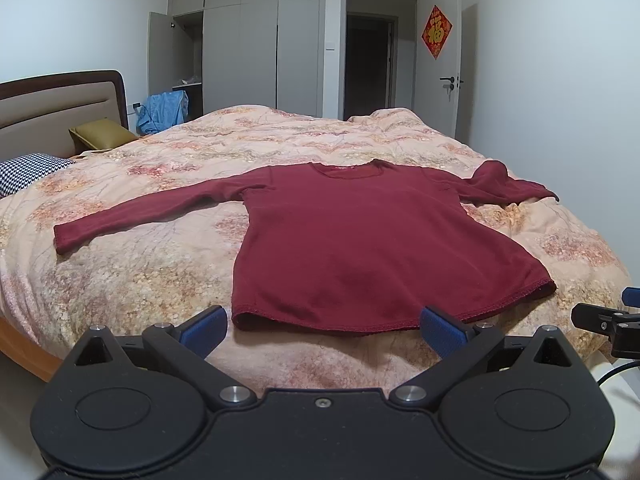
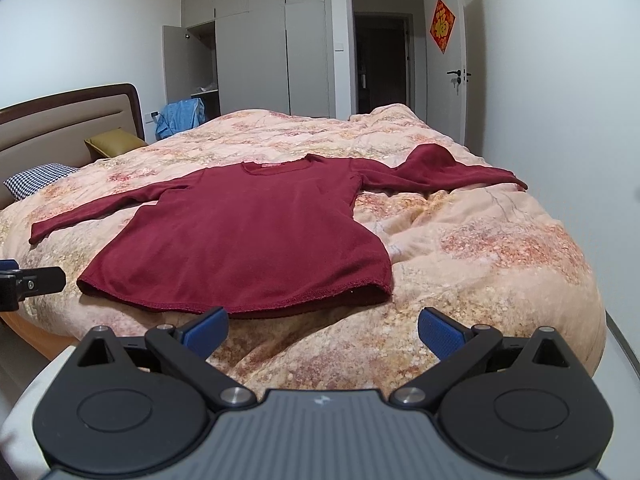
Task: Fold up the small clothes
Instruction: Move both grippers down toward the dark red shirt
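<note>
Nothing's folded yet: the red top (image 1: 360, 240) lies flat on the quilt (image 1: 160, 280), left gripper (image 1: 324, 330) and right gripper (image 2: 322, 330) both wide open and empty, so grabbing a sleeve probably comes next.

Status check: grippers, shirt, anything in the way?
Left gripper and right gripper open, empty, short of the hem. Maroon long-sleeve shirt flat on quilt, one sleeve bunched. Nothing in the way.

A dark red long-sleeved shirt (image 1: 376, 240) lies flat and unfolded on the bed (image 1: 160, 280), hem nearest, neckline far, one sleeve stretched straight out left, the other rumpled to the right.
</note>
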### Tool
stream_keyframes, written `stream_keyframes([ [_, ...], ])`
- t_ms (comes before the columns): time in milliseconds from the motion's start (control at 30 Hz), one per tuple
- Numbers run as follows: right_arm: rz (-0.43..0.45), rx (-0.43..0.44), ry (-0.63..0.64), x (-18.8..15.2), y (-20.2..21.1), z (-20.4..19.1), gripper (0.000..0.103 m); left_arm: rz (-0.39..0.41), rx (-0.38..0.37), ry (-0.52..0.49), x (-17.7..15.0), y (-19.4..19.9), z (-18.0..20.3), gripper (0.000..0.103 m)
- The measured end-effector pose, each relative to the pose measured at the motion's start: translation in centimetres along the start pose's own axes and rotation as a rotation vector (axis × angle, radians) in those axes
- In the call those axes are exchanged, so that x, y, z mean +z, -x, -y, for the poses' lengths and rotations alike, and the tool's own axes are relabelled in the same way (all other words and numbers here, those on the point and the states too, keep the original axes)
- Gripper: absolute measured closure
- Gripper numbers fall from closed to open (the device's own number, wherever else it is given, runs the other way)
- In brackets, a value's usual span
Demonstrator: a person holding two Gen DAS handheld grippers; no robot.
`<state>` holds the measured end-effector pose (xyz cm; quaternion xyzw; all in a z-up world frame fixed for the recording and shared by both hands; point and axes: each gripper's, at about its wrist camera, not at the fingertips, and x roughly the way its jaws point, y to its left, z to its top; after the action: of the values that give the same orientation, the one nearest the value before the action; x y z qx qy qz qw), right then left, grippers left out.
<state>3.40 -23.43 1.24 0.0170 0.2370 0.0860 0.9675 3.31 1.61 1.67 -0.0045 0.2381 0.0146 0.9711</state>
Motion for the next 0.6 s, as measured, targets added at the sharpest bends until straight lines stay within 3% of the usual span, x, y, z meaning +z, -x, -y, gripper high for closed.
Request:
stream_keyframes([
  [333,0.024,-0.011,0.068,1.2,-0.2,-0.7,0.000,-0.006,-0.012,0.013,1.9,-1.9,0.6,0.001],
  [600,0.016,0.016,0.077,3.9,-2.8,-0.4,0.000,-0.030,0.010,0.016,4.9,-5.2,0.8,0.001],
])
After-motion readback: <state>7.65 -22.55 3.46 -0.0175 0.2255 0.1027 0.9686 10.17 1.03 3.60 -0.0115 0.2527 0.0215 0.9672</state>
